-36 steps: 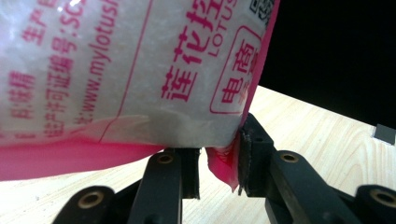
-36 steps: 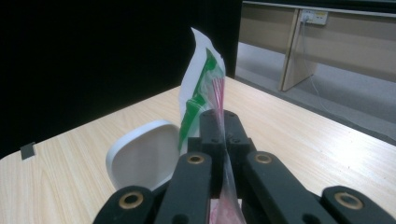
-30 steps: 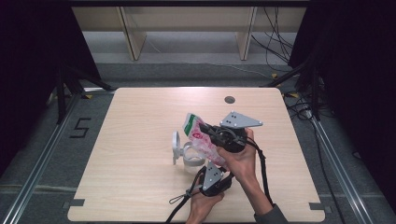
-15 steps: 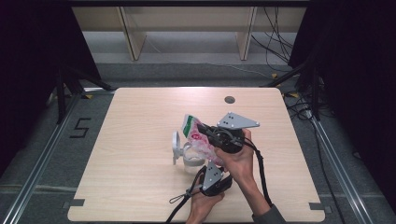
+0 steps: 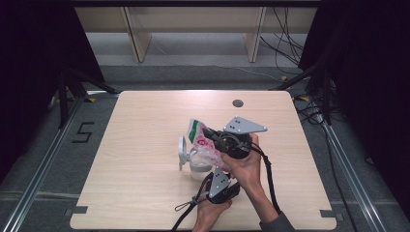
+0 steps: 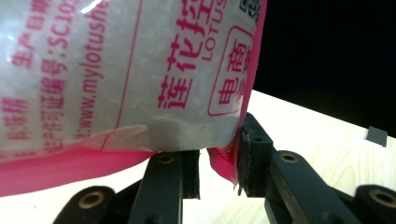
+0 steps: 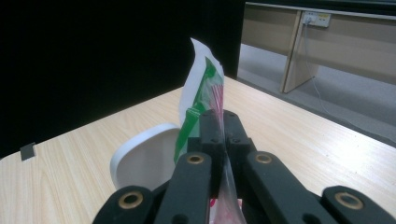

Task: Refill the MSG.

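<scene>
Item: plastic bag, clear with pink and green print, held above the table just right of centre, over a white lidded container.

Right gripper: at the bag's 3 o'clock, jaws clamped flat on its film.

Left gripper: at the bag's 6 o'clock, jaws apparently pinching the bag's pink lower corner; contact partly obscured.

pink-printed white bag, green-edged; pale wood table.

Translucent white plastic bag with pink print: "mylotushe", "LOTUS", "SC10", Chinese characters. Grey floor beside table: marking "5".
</scene>
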Available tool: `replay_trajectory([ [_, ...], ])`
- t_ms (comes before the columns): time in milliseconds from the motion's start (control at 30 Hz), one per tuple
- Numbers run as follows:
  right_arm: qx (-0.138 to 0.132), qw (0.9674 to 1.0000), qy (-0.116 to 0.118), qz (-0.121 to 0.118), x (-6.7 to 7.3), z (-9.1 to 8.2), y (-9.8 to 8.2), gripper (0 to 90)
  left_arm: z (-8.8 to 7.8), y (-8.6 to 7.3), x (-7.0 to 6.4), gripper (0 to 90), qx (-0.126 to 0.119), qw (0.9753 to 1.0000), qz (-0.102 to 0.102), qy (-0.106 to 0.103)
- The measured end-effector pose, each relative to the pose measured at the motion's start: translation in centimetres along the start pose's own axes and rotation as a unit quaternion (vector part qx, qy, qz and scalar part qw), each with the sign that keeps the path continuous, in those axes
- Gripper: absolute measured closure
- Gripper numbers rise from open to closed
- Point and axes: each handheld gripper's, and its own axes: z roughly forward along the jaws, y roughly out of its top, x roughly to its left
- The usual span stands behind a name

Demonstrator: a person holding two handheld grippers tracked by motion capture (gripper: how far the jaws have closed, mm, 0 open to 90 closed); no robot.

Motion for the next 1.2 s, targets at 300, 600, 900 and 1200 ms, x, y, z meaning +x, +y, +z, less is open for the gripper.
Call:
replay_trajectory([
  [300,-0.002,1.0,0.009,-0.001,-0.05,0.09,-0.03,90.0,-0.1,-0.02,-0.03,72.8,-0.002,1.0,0.002,-0.001],
  [600,0.0,0.9999,0.011,0.002,0.03,0.2,0.0,90.0,-0.15,0.16,0.07,72.9,-0.006,0.9997,-0.014,-0.016],
  [900,0.0,0.9999,0.008,0.009,-0.21,0.13,0.2,89.9,0.0,0.27,0.03,73.0,-0.003,1.0,-0.002,-0.009],
  [1200,-0.003,0.9999,0.014,0.009,-0.36,0.42,0.21,89.9,0.25,0.45,0.12,73.0,-0.003,0.9999,-0.003,-0.01],
])
